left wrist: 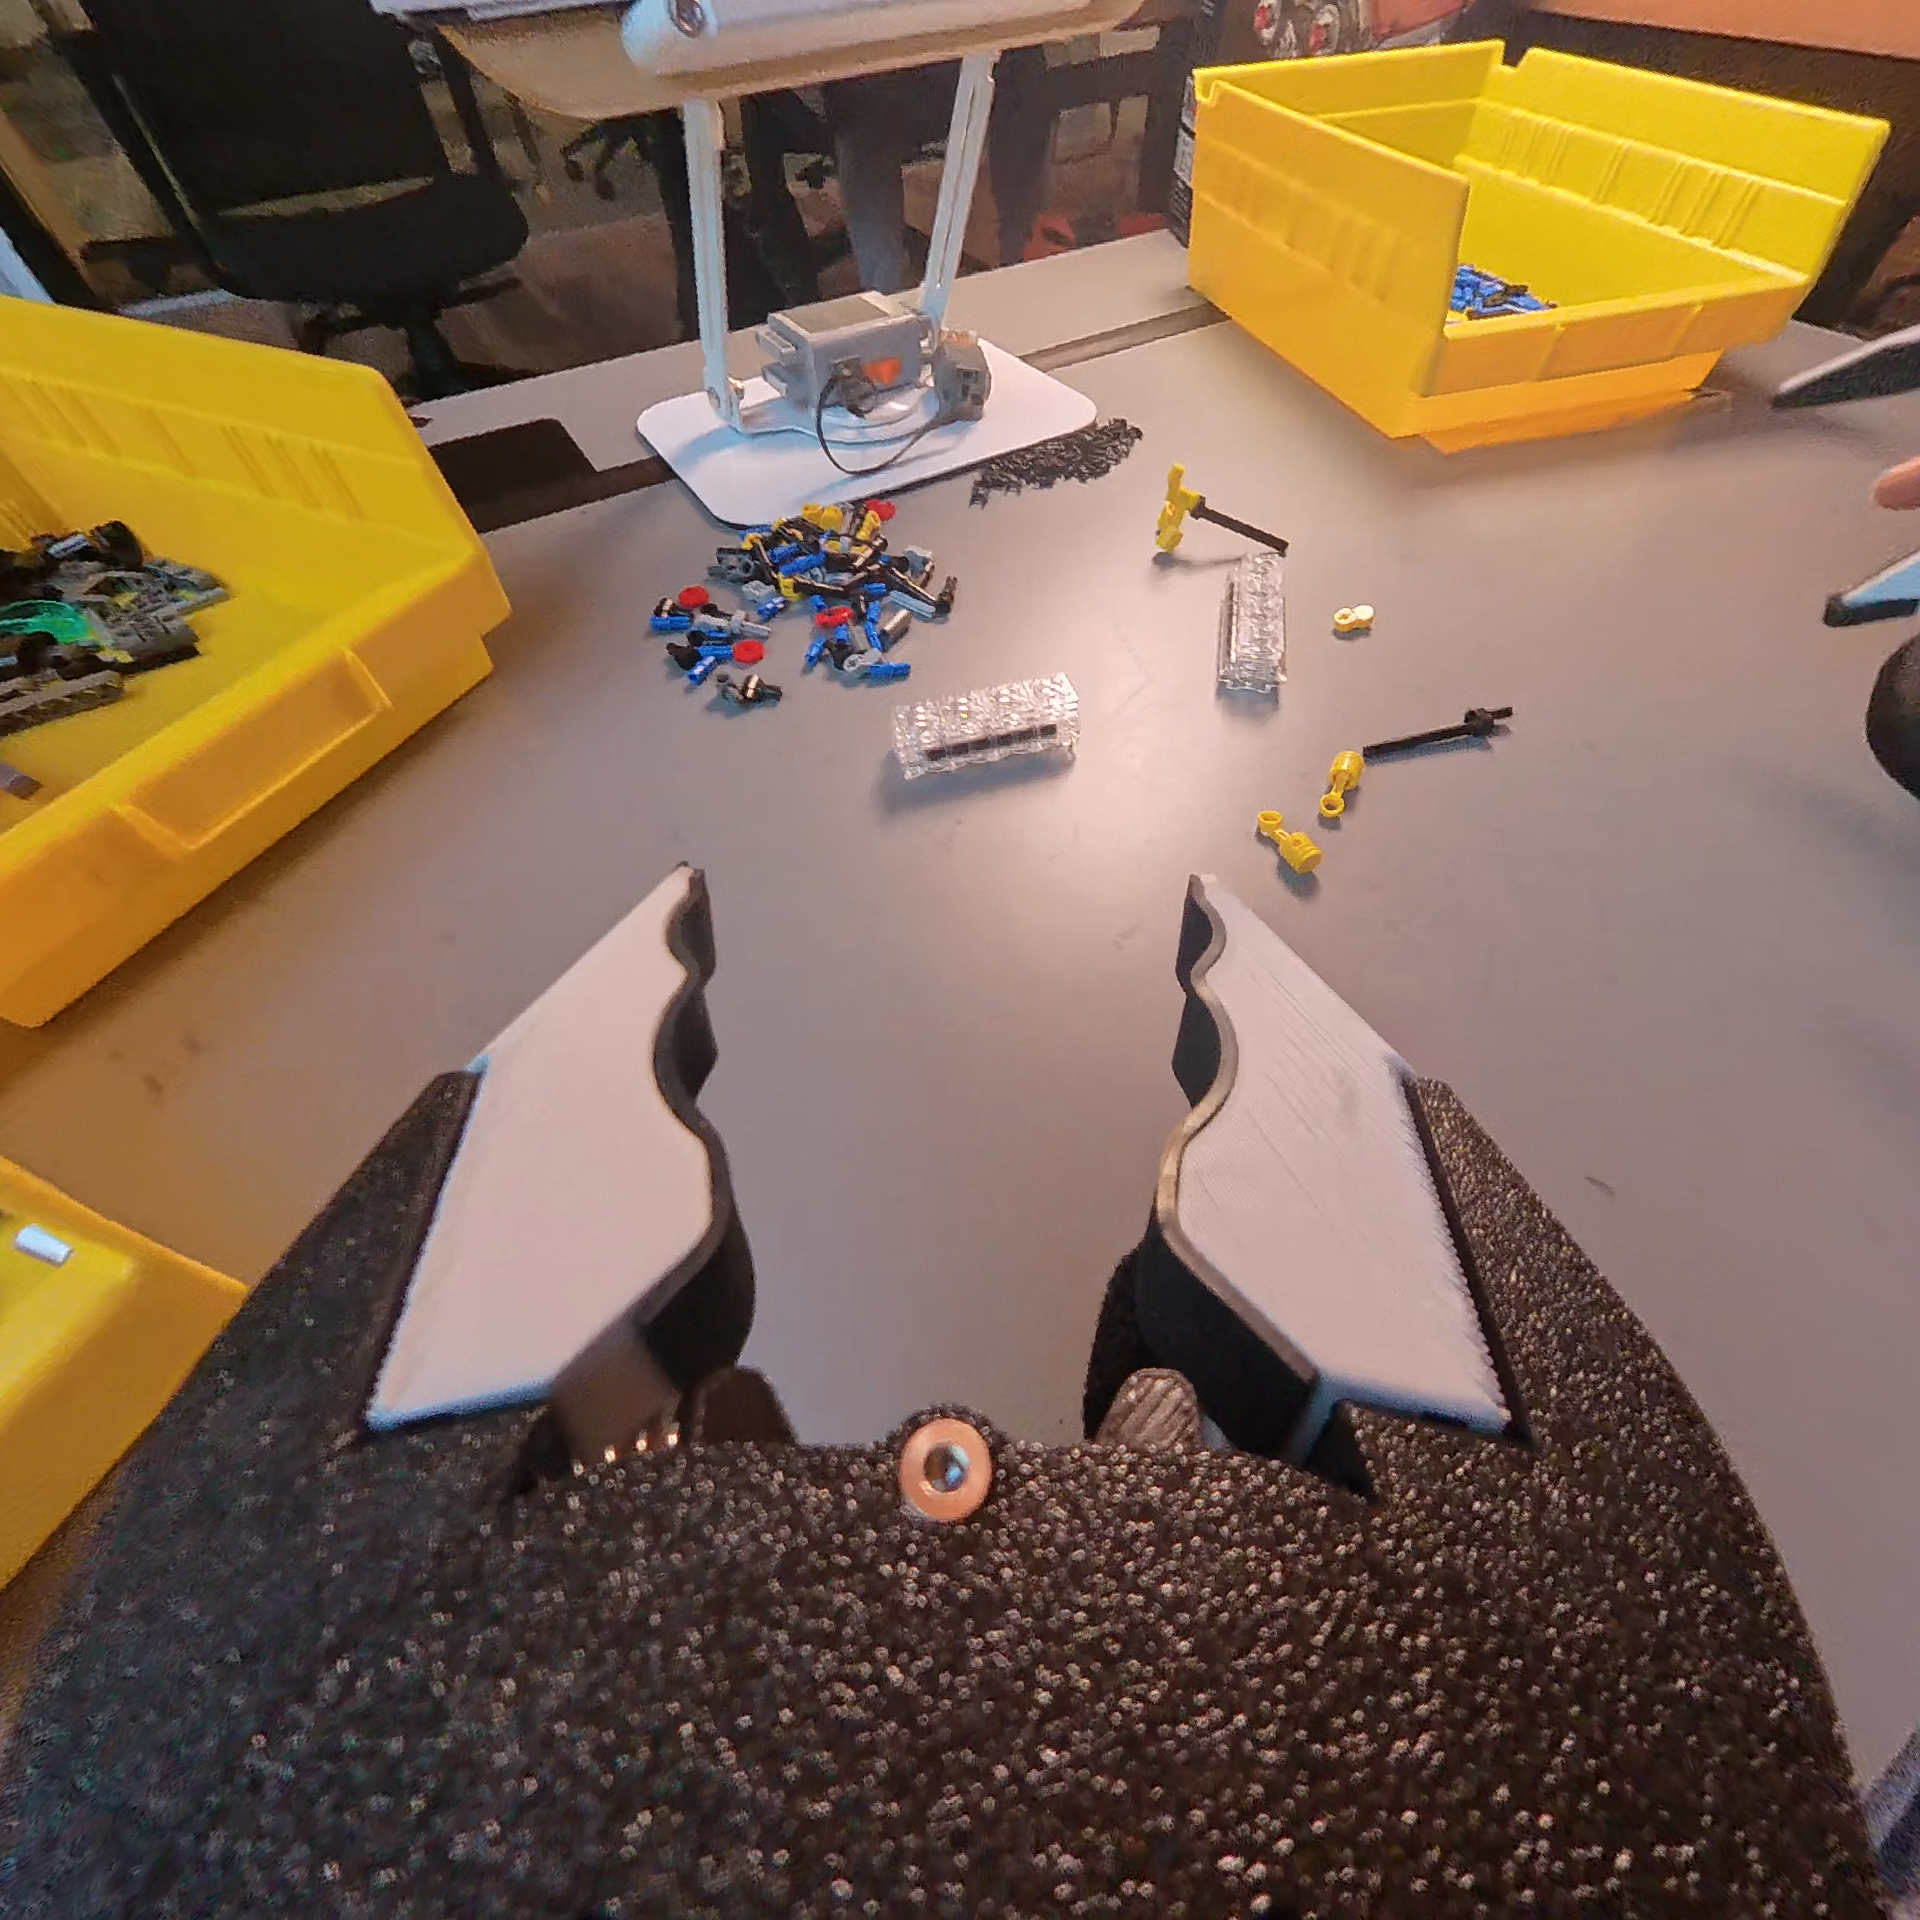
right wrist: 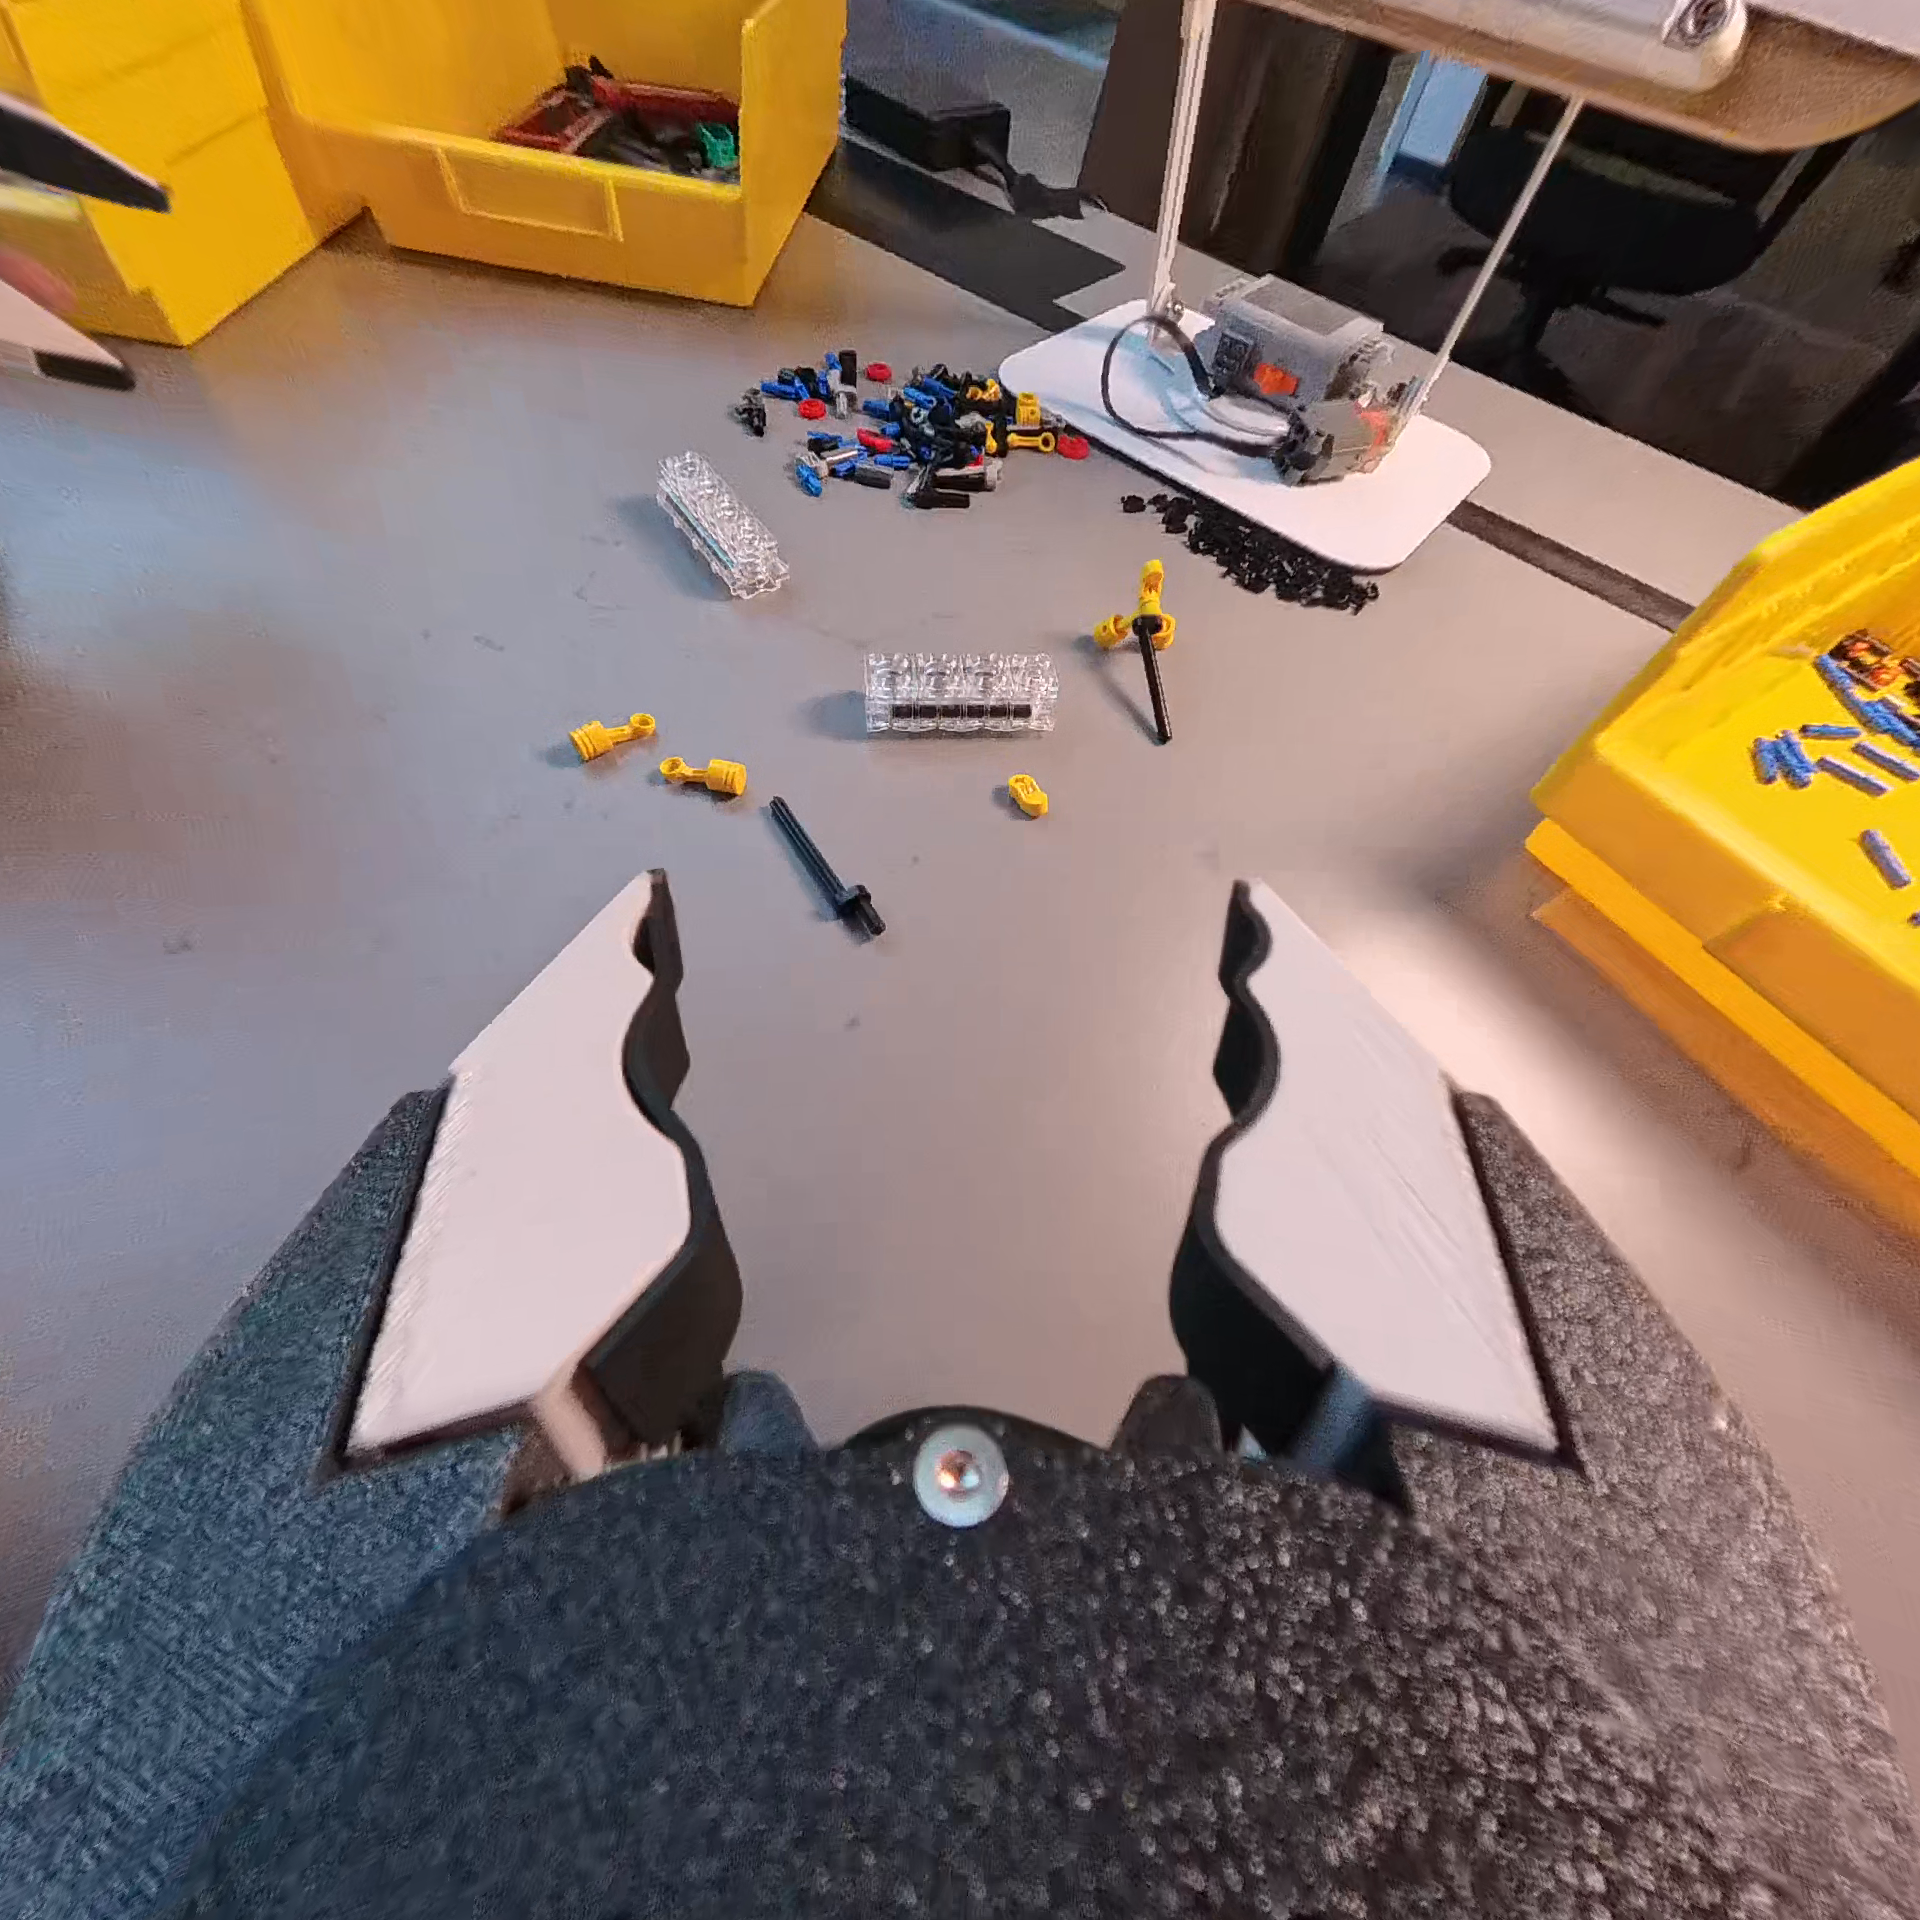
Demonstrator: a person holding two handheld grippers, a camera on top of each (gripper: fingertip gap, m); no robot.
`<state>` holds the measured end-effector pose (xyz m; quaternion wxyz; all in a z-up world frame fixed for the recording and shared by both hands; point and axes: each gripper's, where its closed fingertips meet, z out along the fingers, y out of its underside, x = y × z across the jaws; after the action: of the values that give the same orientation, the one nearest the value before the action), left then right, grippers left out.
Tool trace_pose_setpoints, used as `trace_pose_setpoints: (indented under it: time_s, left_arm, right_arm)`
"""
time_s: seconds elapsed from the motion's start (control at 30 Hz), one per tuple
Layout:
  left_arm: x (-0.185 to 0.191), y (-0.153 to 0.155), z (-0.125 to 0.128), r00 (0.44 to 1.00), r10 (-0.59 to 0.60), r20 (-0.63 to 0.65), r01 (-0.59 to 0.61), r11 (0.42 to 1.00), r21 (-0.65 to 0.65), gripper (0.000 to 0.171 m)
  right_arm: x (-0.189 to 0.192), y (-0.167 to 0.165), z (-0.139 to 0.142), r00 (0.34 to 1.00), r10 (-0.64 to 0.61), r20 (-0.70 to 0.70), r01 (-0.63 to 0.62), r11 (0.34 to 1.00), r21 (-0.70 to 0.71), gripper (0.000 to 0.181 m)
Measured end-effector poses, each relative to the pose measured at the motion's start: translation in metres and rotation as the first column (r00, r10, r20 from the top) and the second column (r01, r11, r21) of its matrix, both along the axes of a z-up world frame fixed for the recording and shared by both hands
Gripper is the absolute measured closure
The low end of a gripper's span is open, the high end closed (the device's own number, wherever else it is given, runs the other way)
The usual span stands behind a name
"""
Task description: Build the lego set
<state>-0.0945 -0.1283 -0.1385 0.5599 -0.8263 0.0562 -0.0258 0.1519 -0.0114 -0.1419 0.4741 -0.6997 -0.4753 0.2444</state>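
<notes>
Near the clear block (right wrist: pixel 961 694), both grippers (left wrist: pixel 940 883) (right wrist: pixel 945 883) are held spread and empty; pistons (right wrist: pixel 707 775) and axles (right wrist: pixel 826 871) apparently lie unassembled.

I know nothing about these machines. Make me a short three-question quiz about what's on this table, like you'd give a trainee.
1. True or false: the left hand-held gripper is holding a part.
2. How many clear blocks lie on the grey table?
3. Which loose part lies nearest the right hand-held gripper: A) black rod, B) pile of small parts, C) grey motor?

Key
1. False: both grippers are open and empty.
2. Two: one clear block near the middle, another clear block farther back.
3. A.
</notes>
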Motion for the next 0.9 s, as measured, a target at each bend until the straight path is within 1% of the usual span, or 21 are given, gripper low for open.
trace_pose_setpoints:
  time_s: [0.07, 0.17, 0.27, 0.4, 0.6, 0.7, 0.77, 0.8, 0.83, 0.9]
  left_arm:
    - [0.008, -0.002, -0.011, 0.999, -0.046, 0.004, 0.046, 0.997, -0.062, 0.079]
    - [0.018, -0.004, -0.023, 0.997, -0.076, -0.007, 0.075, 0.992, -0.104, 0.079]
    - [0.017, -0.002, -0.027, 0.998, -0.065, -0.016, 0.063, 0.991, -0.117, 0.078]
    - [0.016, -0.002, -0.023, 0.998, -0.065, 0.001, 0.065, 0.992, -0.105, 0.078]
    - [0.019, -0.001, -0.025, 0.996, -0.083, 0.014, 0.084, 0.990, -0.117, 0.078]
    - [0.020, -0.001, -0.024, 0.995, -0.093, 0.020, 0.095, 0.989, -0.117, 0.079]
    - [0.020, -0.001, -0.022, 0.995, -0.096, 0.025, 0.098, 0.989, -0.113, 0.080]
    - [0.019, 0.000, -0.021, 0.995, -0.096, 0.025, 0.098, 0.989, -0.109, 0.080]
    - [0.019, 0.001, -0.020, 0.995, -0.097, 0.023, 0.099, 0.989, -0.107, 0.080]
    - [0.019, 0.002, -0.021, 0.995, -0.103, 0.017, 0.104, 0.988, -0.113, 0.081]
  right_arm:
    - [-0.005, 0.000, 0.002, 1.000, 0.017, -0.020, -0.018, 0.999, -0.043, 0.074]
    - [-0.008, -0.001, -0.012, 1.000, 0.023, 0.018, -0.022, 0.998, -0.065, 0.074]
    - [-0.010, -0.002, -0.018, 0.999, 0.025, 0.042, -0.023, 0.999, -0.045, 0.074]
    - [-0.013, -0.004, -0.023, 0.997, 0.044, 0.066, -0.041, 0.998, -0.051, 0.075]
    - [-0.015, -0.006, -0.020, 0.997, 0.050, 0.050, -0.047, 0.997, -0.060, 0.086]
    - [-0.017, -0.005, -0.014, 0.998, 0.056, 0.028, -0.055, 0.997, -0.060, 0.100]
    - [-0.020, -0.001, -0.011, 0.997, 0.079, 0.021, -0.077, 0.994, -0.073, 0.106]
    - [-0.022, 0.003, -0.010, 0.996, 0.082, 0.031, -0.080, 0.994, -0.070, 0.106]
    - [-0.024, 0.008, -0.009, 0.995, 0.086, 0.045, -0.084, 0.995, -0.055, 0.107]
    - [-0.029, 0.018, -0.009, 0.992, 0.098, 0.074, -0.096, 0.995, -0.035, 0.114]
